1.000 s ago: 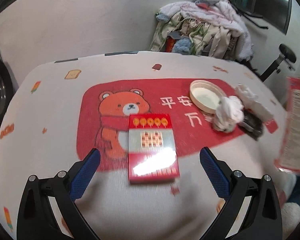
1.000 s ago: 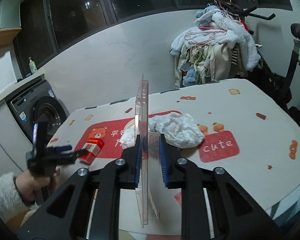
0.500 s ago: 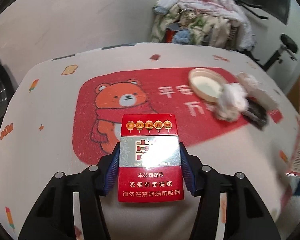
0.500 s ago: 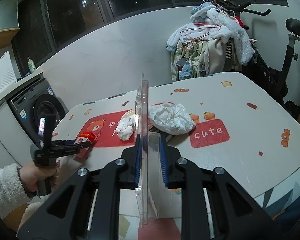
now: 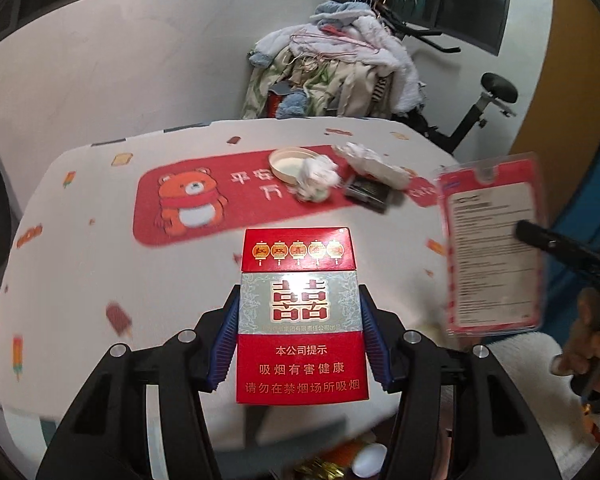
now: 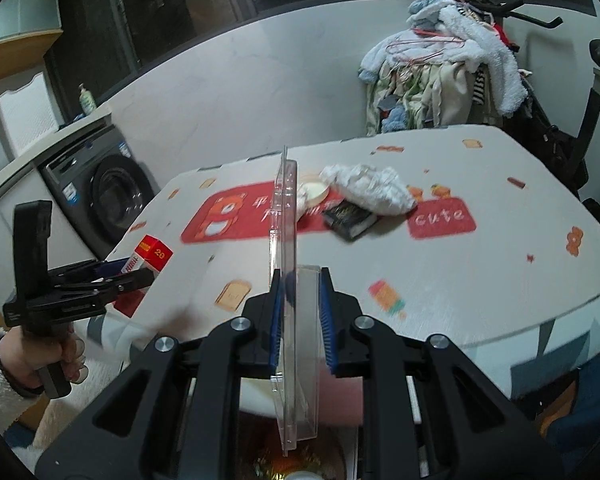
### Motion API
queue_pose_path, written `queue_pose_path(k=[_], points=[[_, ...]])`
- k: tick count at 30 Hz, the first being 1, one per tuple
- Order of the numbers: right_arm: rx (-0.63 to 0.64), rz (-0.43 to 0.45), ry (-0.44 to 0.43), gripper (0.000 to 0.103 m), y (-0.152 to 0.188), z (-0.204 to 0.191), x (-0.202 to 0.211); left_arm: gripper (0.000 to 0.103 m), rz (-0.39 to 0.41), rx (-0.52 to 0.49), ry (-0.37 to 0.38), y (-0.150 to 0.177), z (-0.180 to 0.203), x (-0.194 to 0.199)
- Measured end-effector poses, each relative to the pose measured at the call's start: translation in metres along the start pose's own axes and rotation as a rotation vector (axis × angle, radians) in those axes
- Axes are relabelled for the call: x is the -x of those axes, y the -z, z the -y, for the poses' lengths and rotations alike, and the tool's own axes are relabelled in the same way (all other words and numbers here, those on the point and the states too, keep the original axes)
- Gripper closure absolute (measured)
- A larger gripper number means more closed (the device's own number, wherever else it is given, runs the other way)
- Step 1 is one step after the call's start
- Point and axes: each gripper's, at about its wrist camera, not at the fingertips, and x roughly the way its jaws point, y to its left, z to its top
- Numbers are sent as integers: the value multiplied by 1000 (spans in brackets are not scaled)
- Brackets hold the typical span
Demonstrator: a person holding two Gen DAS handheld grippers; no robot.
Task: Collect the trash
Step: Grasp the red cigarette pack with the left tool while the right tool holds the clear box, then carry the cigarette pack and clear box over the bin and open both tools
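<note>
While lifted off the table [image 5: 80, 288]:
Left gripper [image 5: 300, 336]: clamped on cigarette pack [image 5: 300, 312] (red)
Right gripper [image 6: 298, 312]: closed on clear blister package [image 6: 286, 280] — held edge-on

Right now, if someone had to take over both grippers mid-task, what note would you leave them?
Left gripper: shut on the red cigarette pack, lifted off the table.
Right gripper: shut on the clear plastic package, held on edge in the air.
On the table: crumpled white tissue, a smaller tissue wad, a round shallow lid and a small black box, all clustered on the red mat.
Done: two pieces picked up.
Left: drop both. Some trash shows at the lower edge of both views, but no bin is clearly visible. Then collect the four remaining items.
</note>
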Motion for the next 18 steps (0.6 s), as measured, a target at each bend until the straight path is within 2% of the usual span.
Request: queue_pose_path(k=[7,18], points=[[77,-58,-42,83,29,-28,17,49,7,24,25,32,10,37],[74,-200,-103,83,79,-50,15,49,24,8,27,68,18,72]])
